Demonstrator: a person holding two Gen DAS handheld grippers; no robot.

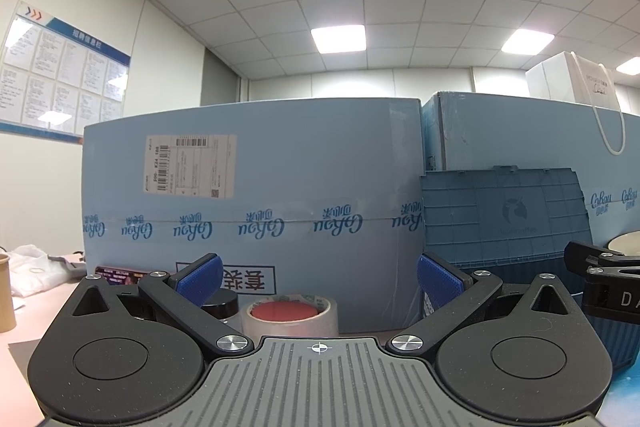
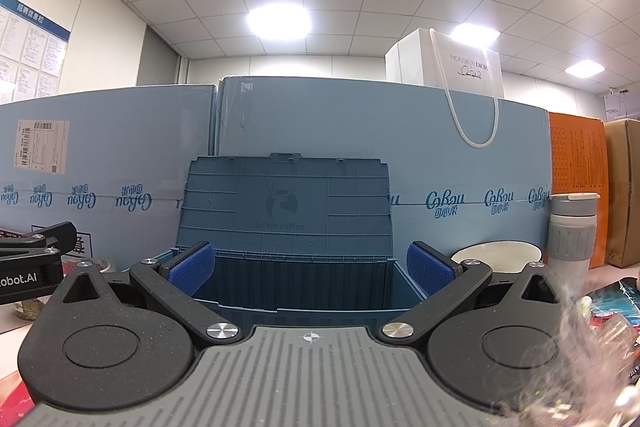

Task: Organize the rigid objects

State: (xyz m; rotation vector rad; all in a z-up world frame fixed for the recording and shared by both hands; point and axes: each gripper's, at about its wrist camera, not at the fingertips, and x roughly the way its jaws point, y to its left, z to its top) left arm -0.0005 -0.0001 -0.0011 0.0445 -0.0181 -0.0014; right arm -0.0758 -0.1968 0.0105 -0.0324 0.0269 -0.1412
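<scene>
From the left wrist, the left gripper [image 1: 318, 277] stands wide open and empty, aimed at a roll of clear tape [image 1: 291, 314] with a dark-lidded jar [image 1: 221, 303] just beside it, in front of a blue carton [image 1: 256, 195] printed "CoRou" with a barcoded shipping label; this looks like the approach to a first pick, and the next move calls for closing in around the roll. From the right wrist, the right gripper [image 2: 310, 267] is likewise spread and empty, facing the open blue storage box [image 2: 296, 287], its raised lid embossed "luckin coffee", near a white bag [image 2: 468, 67] reading "MONSIEUR DIOR".
</scene>
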